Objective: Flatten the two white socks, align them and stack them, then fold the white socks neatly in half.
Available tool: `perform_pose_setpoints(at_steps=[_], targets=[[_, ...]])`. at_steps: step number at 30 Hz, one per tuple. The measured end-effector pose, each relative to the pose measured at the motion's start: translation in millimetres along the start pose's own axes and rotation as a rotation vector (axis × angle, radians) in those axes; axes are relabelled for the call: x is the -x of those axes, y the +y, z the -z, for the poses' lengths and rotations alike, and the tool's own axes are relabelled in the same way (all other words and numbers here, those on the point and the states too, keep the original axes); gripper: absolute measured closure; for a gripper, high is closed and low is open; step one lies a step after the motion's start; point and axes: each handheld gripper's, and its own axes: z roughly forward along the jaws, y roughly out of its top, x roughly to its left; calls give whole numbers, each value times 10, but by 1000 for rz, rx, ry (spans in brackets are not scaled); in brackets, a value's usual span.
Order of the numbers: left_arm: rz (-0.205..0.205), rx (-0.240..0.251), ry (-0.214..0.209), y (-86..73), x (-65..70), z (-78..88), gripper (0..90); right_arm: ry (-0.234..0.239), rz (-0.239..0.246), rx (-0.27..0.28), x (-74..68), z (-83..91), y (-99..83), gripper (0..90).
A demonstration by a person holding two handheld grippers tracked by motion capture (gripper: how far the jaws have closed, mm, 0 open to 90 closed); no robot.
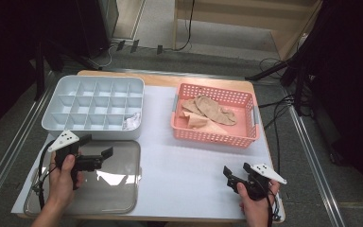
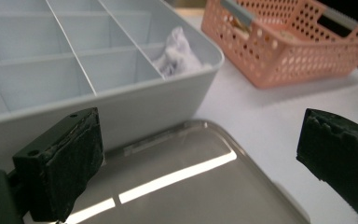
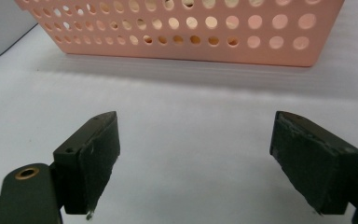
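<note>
Seen from above, a person sits at a table covered with a white mat (image 1: 189, 165), a two-jaw gripper in each hand. The left gripper (image 1: 97, 151) hovers over a clear plastic lid (image 1: 108, 189) that lies flat at the near left corner of the table. Its black jaws are spread wide with nothing between them; the padded fingertips (image 2: 67, 163) are bare.

Just beyond the lid stands a pale grey divided organiser tray (image 1: 94, 81), split into many small compartments. A crumpled white cloth (image 1: 132, 121) sits in the compartment at the tray's near right corner, the one closest to the left gripper. In the left gripper view the same white cloth (image 2: 177, 58) shows bunched against the tray's rounded corner wall.

The right gripper (image 1: 235, 174) is held low over the mat at the near right of the table, well apart from the left one. Its jaws also stand wide apart and hold nothing.

Beyond it, at the far right of the mat, is a pink perforated basket (image 1: 212, 137) with grey handles. Inside lie several tan socks (image 1: 210, 111), loosely piled. The right gripper view looks straight at the basket's holed side wall (image 3: 182, 32), with bare mat between the jaws and the basket.
</note>
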Motion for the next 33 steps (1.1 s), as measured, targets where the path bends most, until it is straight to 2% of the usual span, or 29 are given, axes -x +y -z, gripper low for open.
perform_pose_setpoints(at_steps=[5,7,10,12,16,20,25,28,33], targets=[[9,14,18,-153,-34,49,7,-4,-12,4,15,18,5,165],[-3,20,53,-218,-62,73,7,-5,-18,8,21,25,8,165],[9,12,68,-289,-97,71,8,-4,-19,10,24,34,9,165],[8,-7,61,-312,-105,45,7,-3,-17,11,23,40,14,166],[-11,-22,52,-327,-75,22,7,0,-37,20,29,77,42,174],[-34,-31,63,-336,-67,8,8,0,-33,36,-1,139,82,175],[-23,-22,64,-332,-97,29,8,-8,-22,51,-67,221,162,174],[-16,-18,67,-333,-113,39,8,-14,11,62,-113,266,251,173],[-8,-19,67,-339,-134,25,7,-7,16,70,-163,301,389,181]])
